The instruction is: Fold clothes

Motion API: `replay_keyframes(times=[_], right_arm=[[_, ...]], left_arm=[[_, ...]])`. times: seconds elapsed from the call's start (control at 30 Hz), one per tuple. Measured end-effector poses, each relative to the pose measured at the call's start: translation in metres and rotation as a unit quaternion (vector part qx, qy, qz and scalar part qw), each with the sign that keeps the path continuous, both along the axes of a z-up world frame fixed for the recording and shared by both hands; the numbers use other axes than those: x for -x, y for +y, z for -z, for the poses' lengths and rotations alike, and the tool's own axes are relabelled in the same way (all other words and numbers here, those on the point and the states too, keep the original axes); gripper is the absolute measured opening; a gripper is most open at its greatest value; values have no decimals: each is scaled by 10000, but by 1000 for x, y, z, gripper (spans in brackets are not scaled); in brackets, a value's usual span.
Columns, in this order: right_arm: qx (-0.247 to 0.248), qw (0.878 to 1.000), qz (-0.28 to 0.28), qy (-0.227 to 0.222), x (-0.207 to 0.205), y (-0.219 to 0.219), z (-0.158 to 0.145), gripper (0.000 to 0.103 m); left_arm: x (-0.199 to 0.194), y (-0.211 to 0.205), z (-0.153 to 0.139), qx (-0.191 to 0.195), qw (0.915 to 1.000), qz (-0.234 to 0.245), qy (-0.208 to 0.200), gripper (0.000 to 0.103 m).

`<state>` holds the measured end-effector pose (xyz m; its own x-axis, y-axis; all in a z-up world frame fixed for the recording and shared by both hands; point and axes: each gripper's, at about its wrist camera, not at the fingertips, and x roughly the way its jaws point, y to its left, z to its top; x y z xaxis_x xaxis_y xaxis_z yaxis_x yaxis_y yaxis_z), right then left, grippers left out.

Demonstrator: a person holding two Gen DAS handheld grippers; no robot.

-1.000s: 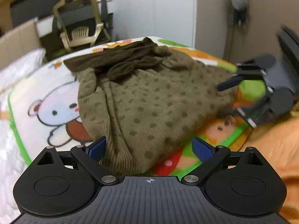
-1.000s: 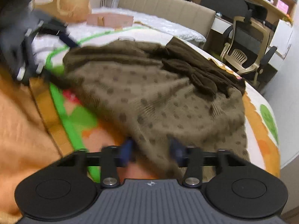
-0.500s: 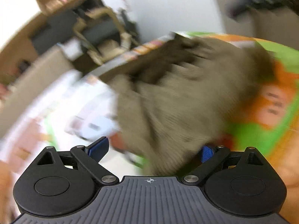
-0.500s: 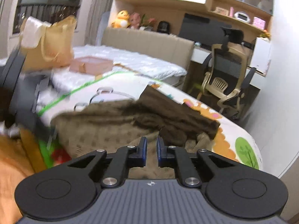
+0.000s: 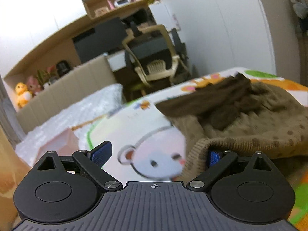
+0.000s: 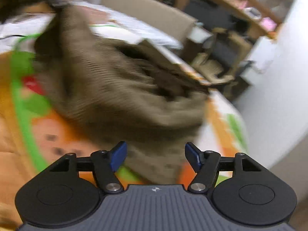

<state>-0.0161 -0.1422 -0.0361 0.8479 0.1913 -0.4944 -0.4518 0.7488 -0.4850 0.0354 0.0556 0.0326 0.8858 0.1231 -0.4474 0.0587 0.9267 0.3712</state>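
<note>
No legible text, label, brand or number anywhere in either view. Only small crosshair marks showing on the dark ribbed housings nearest the cameras; items on the far shelf (image 5: 123, 2) too small and blurred for reading.

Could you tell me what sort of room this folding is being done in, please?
Most likely a bedroom that doubles as a study: a bed with a padded headboard, a cartoon-print play mat carrying the brown dotted garment, and a desk chair beneath a wall shelf.
</note>
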Motion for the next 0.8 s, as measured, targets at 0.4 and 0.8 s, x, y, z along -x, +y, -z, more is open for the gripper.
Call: replay_keyframes(times=[0.4, 0.8], right_arm=[[-954, 9864, -1083, 786, 13, 20, -22, 79], [372, 9916, 205, -1218, -11, 25, 1, 76]], left_arm=[[12, 4, 40, 313, 9980, 9, 543, 99], [7, 7, 18, 627, 9980, -57, 48, 99]])
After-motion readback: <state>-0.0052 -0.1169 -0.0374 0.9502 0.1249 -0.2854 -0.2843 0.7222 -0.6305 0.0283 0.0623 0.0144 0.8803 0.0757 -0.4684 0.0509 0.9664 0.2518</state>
